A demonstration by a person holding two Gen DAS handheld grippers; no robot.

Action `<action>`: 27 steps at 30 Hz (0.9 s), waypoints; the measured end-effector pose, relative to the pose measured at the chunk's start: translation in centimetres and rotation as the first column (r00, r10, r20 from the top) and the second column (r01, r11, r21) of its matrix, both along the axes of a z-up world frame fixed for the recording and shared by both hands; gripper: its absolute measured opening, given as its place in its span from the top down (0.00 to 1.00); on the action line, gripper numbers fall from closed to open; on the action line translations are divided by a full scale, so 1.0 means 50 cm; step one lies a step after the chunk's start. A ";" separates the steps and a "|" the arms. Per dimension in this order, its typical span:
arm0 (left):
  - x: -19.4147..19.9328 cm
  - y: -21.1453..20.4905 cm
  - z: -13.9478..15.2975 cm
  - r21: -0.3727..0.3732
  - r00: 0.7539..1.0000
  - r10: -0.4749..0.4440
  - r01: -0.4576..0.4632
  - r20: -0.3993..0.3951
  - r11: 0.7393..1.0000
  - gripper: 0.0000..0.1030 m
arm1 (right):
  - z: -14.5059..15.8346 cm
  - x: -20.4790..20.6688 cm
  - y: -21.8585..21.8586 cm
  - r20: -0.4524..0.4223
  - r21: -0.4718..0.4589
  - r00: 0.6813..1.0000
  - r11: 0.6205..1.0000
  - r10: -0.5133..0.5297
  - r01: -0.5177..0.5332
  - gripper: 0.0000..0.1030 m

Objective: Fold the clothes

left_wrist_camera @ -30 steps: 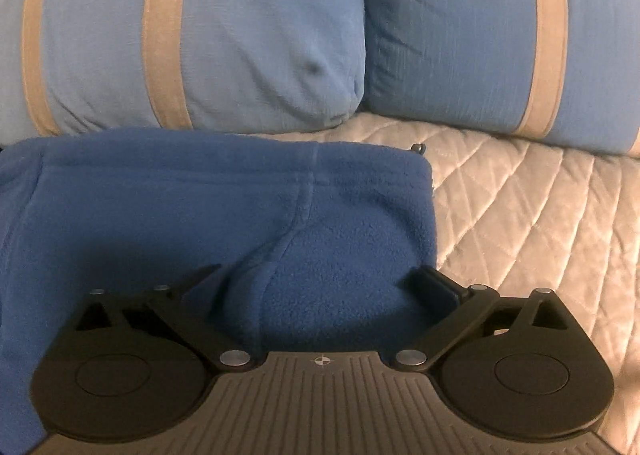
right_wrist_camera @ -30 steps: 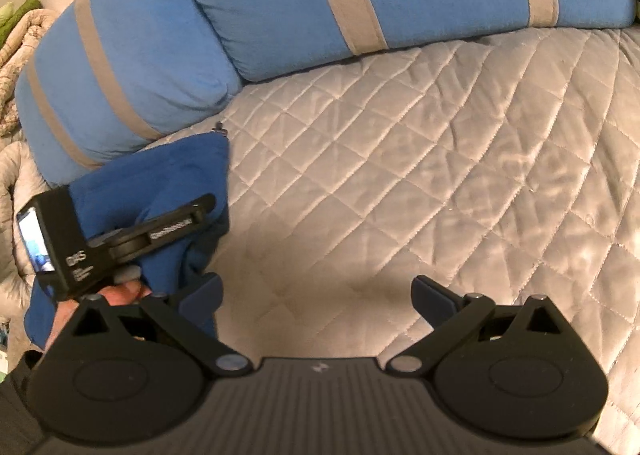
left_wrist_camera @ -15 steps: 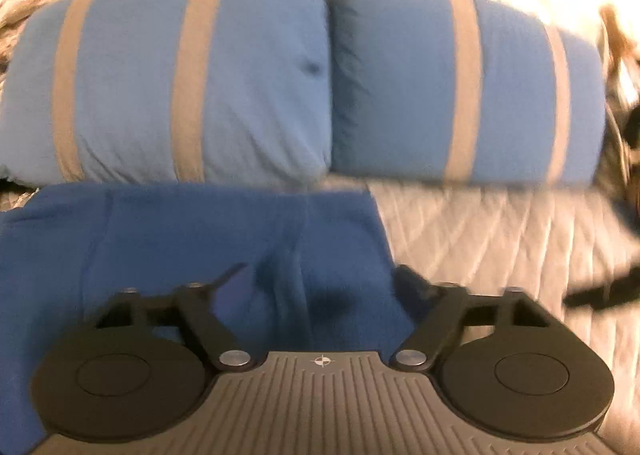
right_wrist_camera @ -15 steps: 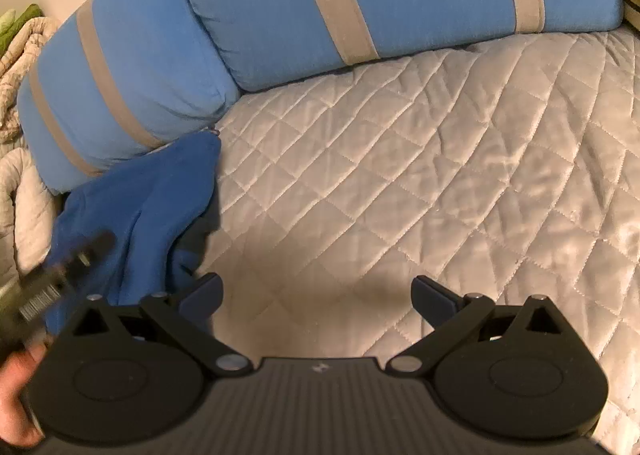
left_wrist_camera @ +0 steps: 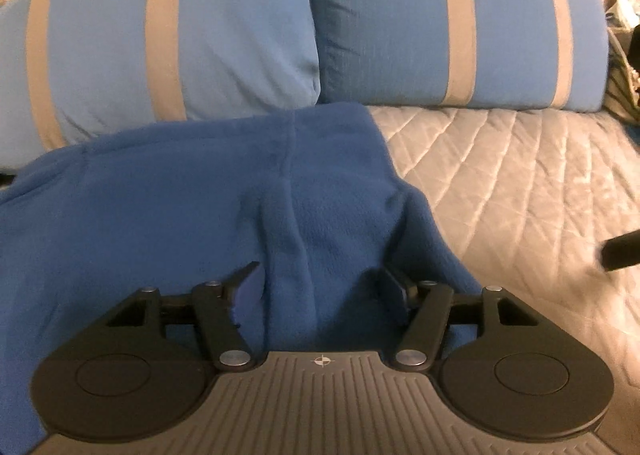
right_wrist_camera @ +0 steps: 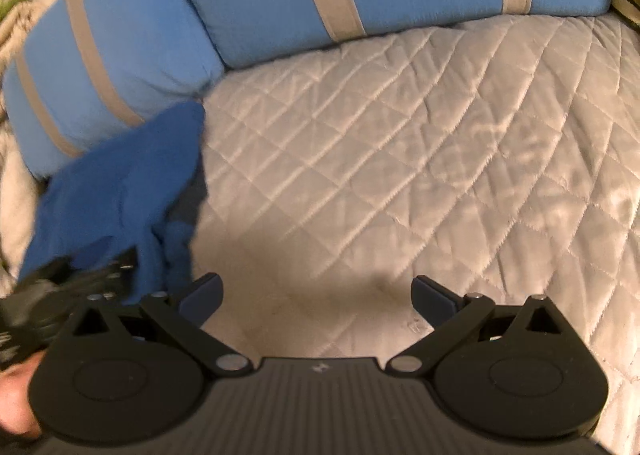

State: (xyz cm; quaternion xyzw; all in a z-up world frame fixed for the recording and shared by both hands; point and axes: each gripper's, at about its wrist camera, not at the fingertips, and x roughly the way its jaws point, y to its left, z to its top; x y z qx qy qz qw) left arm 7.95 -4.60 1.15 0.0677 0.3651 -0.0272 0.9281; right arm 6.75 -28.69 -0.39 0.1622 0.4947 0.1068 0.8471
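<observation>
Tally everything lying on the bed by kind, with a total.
Striped blue pillows: 2, left one and right one
Blue fleece garment: 1
Quilted bedcover: 1
Total: 4

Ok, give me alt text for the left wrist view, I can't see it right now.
The left gripper has a bunched fold of blue fleece garment between its fingers, pulled up off a grey quilted bedspread. Two blue pillows with tan stripes lie across the back.
</observation>
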 end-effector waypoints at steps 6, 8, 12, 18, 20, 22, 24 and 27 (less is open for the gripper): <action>-0.152 -0.024 0.016 -0.066 0.992 -0.123 0.123 -0.003 0.990 0.15 | -0.005 -0.007 0.015 0.051 -0.148 0.998 0.989 0.024 -0.016 0.00; -0.179 -0.023 0.006 -0.125 0.993 -0.109 0.102 -0.053 0.987 0.14 | -0.008 -0.007 0.017 0.072 -0.199 0.997 0.980 0.026 -0.011 0.00; -0.190 -0.030 -0.018 -0.114 0.992 -0.084 0.073 -0.090 0.991 0.11 | -0.017 -0.002 0.019 0.100 -0.275 0.995 0.961 0.025 0.004 0.00; -0.202 -0.052 -0.066 -0.128 0.986 -0.002 -0.019 -0.164 0.992 0.00 | -0.026 0.007 -0.001 0.116 -0.327 0.993 0.944 -0.014 0.051 0.00; -0.207 -0.074 -0.091 -0.051 0.989 -0.042 0.035 -0.139 0.998 0.00 | -0.038 0.011 -0.012 0.098 -0.344 0.995 0.937 -0.023 0.056 0.00; -0.210 -0.078 -0.101 -0.045 0.991 -0.046 0.041 -0.122 0.998 0.00 | -0.057 0.018 -0.022 0.061 -0.365 0.998 0.930 -0.032 0.052 0.00; -0.202 -0.074 -0.096 -0.061 0.989 -0.040 0.031 -0.145 0.998 0.00 | -0.078 0.017 -0.028 0.062 -0.375 0.998 0.926 -0.021 0.043 0.00; -0.186 -0.080 -0.091 -0.055 0.982 -0.030 0.019 -0.188 0.998 0.00 | -0.086 0.002 -0.025 0.125 -0.396 0.992 0.917 0.006 0.044 0.00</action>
